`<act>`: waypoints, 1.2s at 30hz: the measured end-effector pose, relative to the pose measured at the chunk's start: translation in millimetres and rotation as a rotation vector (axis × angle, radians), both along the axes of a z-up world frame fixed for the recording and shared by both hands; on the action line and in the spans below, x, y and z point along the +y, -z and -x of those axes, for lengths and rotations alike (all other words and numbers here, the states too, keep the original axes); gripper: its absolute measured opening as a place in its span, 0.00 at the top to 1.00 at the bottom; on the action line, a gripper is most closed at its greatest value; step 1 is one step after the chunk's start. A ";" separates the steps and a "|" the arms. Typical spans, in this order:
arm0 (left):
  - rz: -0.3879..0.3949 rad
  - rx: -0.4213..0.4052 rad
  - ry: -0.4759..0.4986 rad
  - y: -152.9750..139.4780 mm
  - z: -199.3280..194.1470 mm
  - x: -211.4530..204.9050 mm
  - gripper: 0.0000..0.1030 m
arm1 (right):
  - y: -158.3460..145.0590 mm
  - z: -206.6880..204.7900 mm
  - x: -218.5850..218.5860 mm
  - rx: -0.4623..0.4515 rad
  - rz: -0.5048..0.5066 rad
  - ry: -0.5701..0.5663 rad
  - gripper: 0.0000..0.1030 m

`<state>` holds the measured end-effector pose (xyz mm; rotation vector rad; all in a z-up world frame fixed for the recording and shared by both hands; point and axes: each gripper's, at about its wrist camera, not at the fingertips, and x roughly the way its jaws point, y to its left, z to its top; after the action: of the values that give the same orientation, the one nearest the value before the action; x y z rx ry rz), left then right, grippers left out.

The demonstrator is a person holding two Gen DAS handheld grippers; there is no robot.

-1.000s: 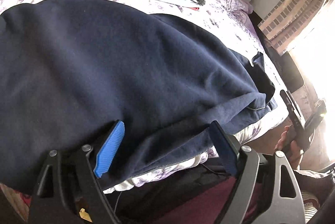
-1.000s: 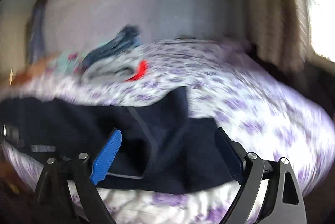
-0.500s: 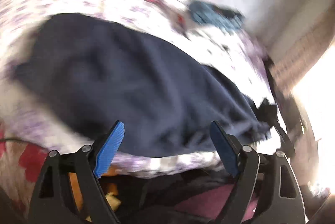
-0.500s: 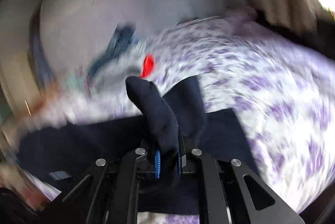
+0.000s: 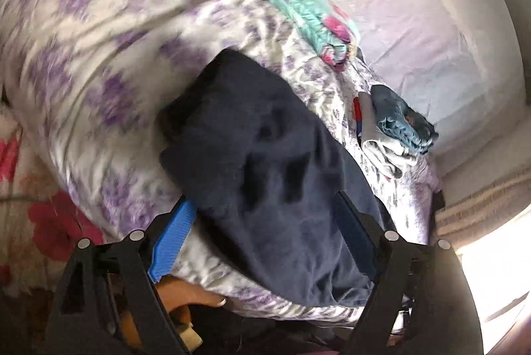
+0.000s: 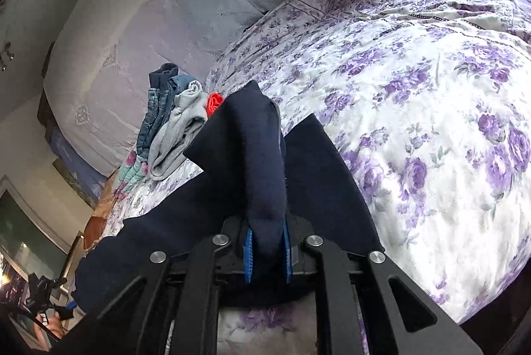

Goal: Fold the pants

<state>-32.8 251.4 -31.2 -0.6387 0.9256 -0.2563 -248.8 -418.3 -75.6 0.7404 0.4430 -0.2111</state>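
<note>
The dark navy pants [image 5: 265,162] lie spread along the near edge of a bed with a purple floral cover [image 5: 83,66]. My left gripper [image 5: 262,242] is open, its blue pads either side of the pants near the bed edge, holding nothing. My right gripper [image 6: 267,250] is shut on a bunched fold of the navy pants [image 6: 262,162], which stands up from between its pads; the rest of the cloth trails left across the bed [image 6: 431,109].
A stack of folded jeans [image 6: 159,109] and grey clothes [image 6: 179,136] sits near the headboard [image 6: 132,39], with a red item [image 6: 214,101] beside it. A folded teal and pink blanket [image 5: 305,13] lies further along. A hand [image 5: 189,295] is under my left gripper.
My right gripper closed on a fold of the pants and lifted it. My left gripper swung toward the other end of the pants, staying open.
</note>
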 end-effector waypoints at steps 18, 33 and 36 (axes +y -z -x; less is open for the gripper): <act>-0.168 -0.138 -0.013 -55.4 -48.7 3.5 0.82 | -38.7 4.4 -0.8 -0.218 -0.043 -0.074 0.89; -0.095 0.001 -0.045 15.5 -42.6 30.5 0.80 | -15.0 18.8 -2.2 0.011 0.032 0.076 0.45; -0.080 -0.025 -0.064 5.0 -44.5 33.6 0.81 | -21.6 11.9 -3.4 0.006 0.051 0.009 0.89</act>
<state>11.8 285.0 -36.3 -0.5886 0.8862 -0.1690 -260.7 -421.8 -54.0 0.6917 0.4382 -0.2323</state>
